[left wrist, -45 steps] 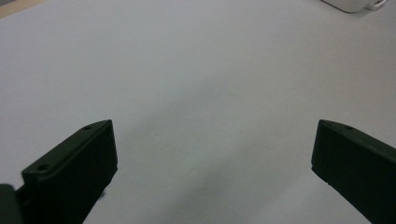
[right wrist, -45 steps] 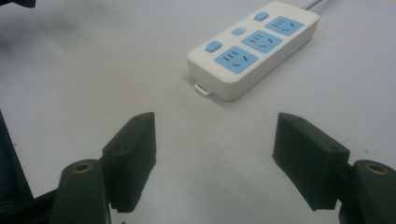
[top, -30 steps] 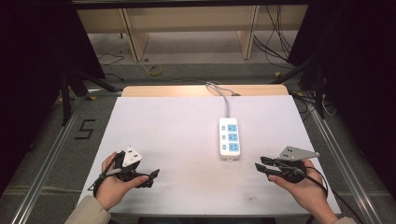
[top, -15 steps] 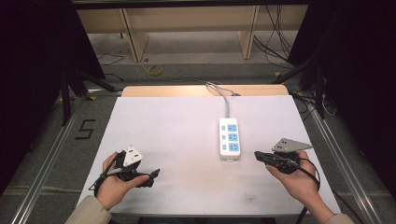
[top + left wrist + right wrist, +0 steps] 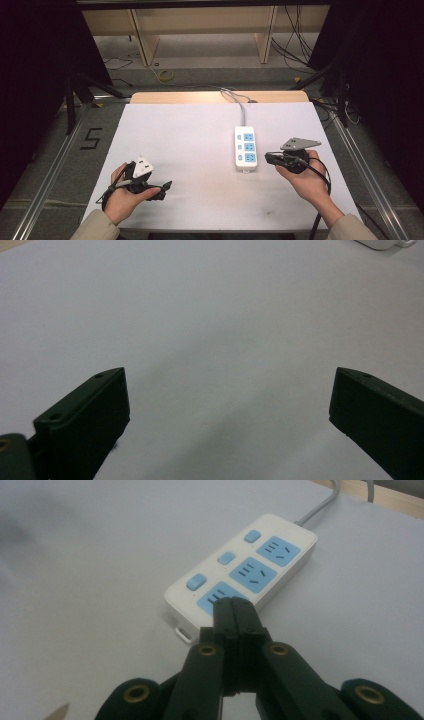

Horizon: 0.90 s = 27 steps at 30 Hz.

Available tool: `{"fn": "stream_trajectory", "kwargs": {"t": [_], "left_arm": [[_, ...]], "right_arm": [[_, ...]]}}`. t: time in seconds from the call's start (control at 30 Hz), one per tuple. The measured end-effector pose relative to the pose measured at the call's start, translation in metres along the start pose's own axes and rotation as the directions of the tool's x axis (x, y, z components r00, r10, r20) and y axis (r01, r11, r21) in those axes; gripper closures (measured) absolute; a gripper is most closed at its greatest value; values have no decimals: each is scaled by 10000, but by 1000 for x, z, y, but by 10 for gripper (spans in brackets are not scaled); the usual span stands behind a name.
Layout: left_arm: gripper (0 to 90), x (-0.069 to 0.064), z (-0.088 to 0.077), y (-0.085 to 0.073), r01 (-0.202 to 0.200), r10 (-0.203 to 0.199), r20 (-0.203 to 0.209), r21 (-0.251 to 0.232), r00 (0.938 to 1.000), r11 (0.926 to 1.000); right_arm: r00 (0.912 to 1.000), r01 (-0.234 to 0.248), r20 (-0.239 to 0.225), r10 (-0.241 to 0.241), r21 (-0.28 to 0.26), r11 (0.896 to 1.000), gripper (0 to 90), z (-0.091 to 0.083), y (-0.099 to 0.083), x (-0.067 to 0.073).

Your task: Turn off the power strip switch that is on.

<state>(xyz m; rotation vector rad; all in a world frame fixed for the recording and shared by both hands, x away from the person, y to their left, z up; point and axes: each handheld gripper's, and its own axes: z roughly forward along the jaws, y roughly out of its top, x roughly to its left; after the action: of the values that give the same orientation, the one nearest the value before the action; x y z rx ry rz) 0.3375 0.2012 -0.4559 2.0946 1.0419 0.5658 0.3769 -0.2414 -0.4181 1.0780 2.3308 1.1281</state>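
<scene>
A white power strip (image 5: 245,147) with three blue sockets and blue switches lies right of the table's middle, its grey cable (image 5: 241,109) running to the back edge. My right gripper (image 5: 267,158) is shut with nothing between the jaws, and its tips sit just right of the strip's near end. In the right gripper view the closed jaws (image 5: 238,611) point at the nearest blue socket of the power strip (image 5: 260,565). My left gripper (image 5: 164,190) rests in the hand at the front left. It stands wide open (image 5: 227,390) over bare white table.
The table is covered by a white sheet (image 5: 190,135), with a wooden strip (image 5: 170,97) along its back edge. A corner of the power strip (image 5: 382,244) peeks in at the top right of the left gripper view. Dark stands and cables crowd the floor behind.
My right gripper has moved left and slightly away from me, up to the power strip's near end, and its jaws have closed. The left hand has stayed put.
</scene>
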Motion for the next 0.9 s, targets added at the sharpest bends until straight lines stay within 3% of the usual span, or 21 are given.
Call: {"fn": "stream_trajectory", "kwargs": {"t": [0.43, 0.9], "left_arm": [[25, -1, 2, 1, -26, 26, 15, 13, 10000, 10000], [25, -1, 2, 1, -33, 33, 42, -31, 10000, 10000]], "right_arm": [[10000, -16, -82, 21, 564, 9984, 900, 19, 20, 2], [9997, -201, -105, 210, 782, 9967, 900, 33, 29, 1]]}}
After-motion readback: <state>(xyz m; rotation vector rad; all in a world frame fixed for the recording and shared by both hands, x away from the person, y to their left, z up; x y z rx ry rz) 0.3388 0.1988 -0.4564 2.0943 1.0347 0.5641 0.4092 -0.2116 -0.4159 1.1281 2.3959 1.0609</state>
